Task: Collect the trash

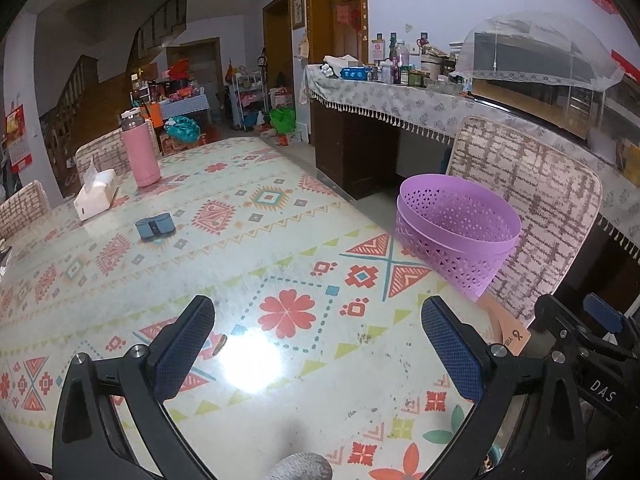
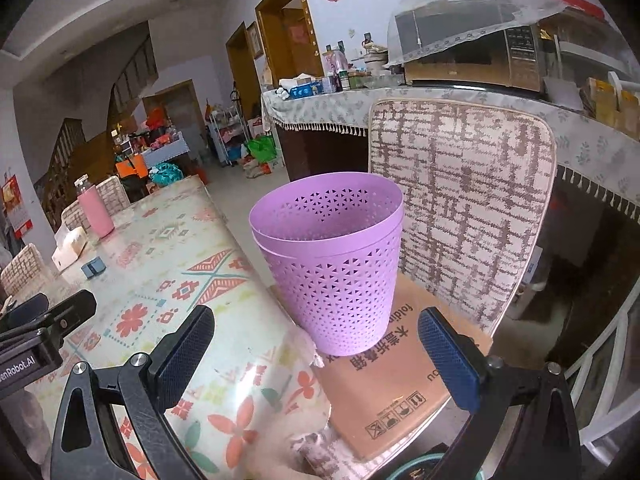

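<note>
Left wrist view: both the left claw (image 1: 318, 344) and right claw (image 2: 316, 354) are seen wide open and empty, the purple bin (image 2: 330, 258) stands on a cardboard box (image 2: 396, 380) beside the bench (image 1: 240, 248), and a small brown scrap (image 1: 219, 345) left of the bin remains uncollected.

The left gripper (image 1: 318, 350) is held tilted downward with its jaws spread wide, and nothing is gripped between the blue pads (image 1: 180, 354). The right gripper (image 2: 316, 354) is likewise angled downward with its jaws parted and nothing clamped between them. Part of each gripper's black body is seen at the edge of the other's view.
</note>
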A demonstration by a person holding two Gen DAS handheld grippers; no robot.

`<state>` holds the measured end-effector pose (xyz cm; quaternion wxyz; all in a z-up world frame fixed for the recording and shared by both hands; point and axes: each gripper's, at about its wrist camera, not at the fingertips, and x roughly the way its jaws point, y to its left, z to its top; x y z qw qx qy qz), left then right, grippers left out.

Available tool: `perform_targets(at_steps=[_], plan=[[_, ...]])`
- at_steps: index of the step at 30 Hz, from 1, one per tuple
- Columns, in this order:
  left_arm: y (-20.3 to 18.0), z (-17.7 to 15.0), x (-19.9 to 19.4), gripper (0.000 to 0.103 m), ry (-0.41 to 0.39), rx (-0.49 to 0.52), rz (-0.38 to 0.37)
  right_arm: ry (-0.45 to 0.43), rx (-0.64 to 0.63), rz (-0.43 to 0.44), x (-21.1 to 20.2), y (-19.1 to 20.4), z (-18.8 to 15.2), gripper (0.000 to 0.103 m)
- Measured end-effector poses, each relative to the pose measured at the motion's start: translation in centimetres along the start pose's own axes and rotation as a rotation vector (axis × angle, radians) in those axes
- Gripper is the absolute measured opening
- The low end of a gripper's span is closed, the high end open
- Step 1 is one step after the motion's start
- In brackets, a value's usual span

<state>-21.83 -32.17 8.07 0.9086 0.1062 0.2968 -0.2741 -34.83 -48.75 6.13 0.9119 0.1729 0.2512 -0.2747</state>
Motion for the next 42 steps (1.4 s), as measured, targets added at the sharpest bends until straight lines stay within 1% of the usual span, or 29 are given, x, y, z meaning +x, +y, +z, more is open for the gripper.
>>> perform_targets(at_steps=[11, 28, 36, 42], plan=[[-0.3, -0.3, 0.6, 0.103, 0.027, 0.019, -0.014, 0.009, 0.014, -0.001, 0.2, -0.2, -0.2, 0.103], [-1.8, -1.0, 0.8, 0.103, 0.056, 0.061, -0.065, 0.021, 0.036, -0.008, 0.3, -0.8, -0.6, 0.103], [-3.0, -1.3, 0.6, 0.103, 0.058, 0.09, -0.107, 0.019, 0.039, -0.017, 0.2, -1.0, -0.7, 0.103], [-3.2, -1.4, 0.4, 0.103, 0.06, 0.091, -0.129, 0.02, 0.053, -0.027, -0.1, -1.2, -0.7, 0.103]])
